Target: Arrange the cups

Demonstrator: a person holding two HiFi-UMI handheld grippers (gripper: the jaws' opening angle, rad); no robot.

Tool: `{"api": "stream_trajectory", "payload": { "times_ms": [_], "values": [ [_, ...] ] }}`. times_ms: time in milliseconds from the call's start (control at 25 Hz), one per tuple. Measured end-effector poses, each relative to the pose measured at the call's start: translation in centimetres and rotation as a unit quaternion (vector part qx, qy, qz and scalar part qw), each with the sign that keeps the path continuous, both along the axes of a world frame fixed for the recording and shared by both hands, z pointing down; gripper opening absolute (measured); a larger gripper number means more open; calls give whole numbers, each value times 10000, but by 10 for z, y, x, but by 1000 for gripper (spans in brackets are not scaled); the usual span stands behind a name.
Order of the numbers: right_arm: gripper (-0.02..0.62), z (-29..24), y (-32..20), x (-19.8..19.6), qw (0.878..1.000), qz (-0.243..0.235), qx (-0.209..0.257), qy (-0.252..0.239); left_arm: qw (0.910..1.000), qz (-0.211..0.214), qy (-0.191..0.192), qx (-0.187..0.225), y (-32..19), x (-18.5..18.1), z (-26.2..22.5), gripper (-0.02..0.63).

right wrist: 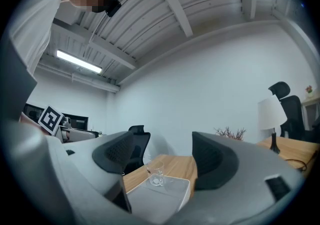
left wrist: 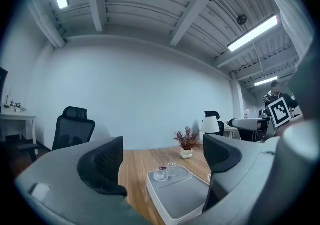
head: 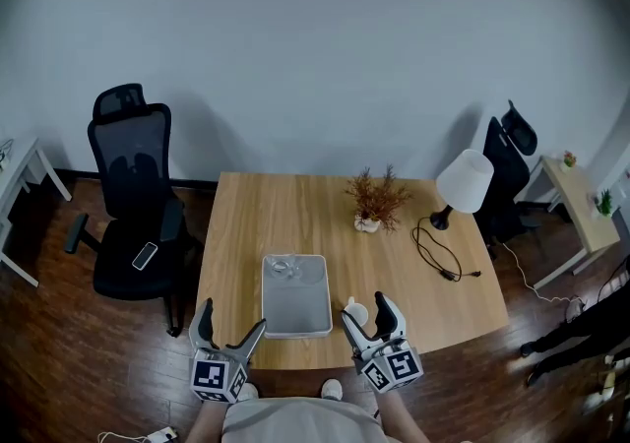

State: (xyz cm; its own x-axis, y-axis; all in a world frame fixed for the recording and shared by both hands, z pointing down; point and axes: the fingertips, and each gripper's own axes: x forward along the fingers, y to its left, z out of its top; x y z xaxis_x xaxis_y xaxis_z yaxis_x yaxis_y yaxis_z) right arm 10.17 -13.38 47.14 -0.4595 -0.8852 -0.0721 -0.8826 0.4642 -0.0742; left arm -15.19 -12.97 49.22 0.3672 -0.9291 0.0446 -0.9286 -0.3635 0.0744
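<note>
A white tray [head: 295,308] lies near the front edge of the wooden table [head: 266,215]. Two clear glass cups [head: 285,267] stand at the tray's far end, also seen in the left gripper view as cups [left wrist: 166,171] on the tray [left wrist: 185,196]. A small white cup [head: 356,313] stands on the table just right of the tray. My left gripper [head: 232,318] hovers at the table's front edge, left of the tray, open and empty [left wrist: 162,156]. My right gripper [head: 364,308] is at the tray's near right corner beside the white cup, open [right wrist: 162,154], facing a glass cup [right wrist: 156,175].
A dried plant in a white pot [head: 376,200], a white table lamp [head: 463,183] and its black cable [head: 438,256] take up the table's far right. A black office chair [head: 133,205] with a phone [head: 145,255] on its seat stands left; another chair [head: 507,170] stands right.
</note>
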Motion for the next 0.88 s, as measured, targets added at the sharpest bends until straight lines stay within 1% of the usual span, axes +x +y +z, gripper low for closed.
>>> {"api": "stream_trajectory", "payload": {
  "times_ms": [360,640,880],
  "values": [
    [365,-7,4,20,9999,134,14,22,9994,306,-90,-101,1,23,1,501],
    [365,-8,12,47,9995,325,-2,60,9985,519,-189,-14,2,47,-5,501],
    [365,-12,22,65,9988,483,76,99,9972,697,-283,61,7,65,-12,501]
  ]
}}
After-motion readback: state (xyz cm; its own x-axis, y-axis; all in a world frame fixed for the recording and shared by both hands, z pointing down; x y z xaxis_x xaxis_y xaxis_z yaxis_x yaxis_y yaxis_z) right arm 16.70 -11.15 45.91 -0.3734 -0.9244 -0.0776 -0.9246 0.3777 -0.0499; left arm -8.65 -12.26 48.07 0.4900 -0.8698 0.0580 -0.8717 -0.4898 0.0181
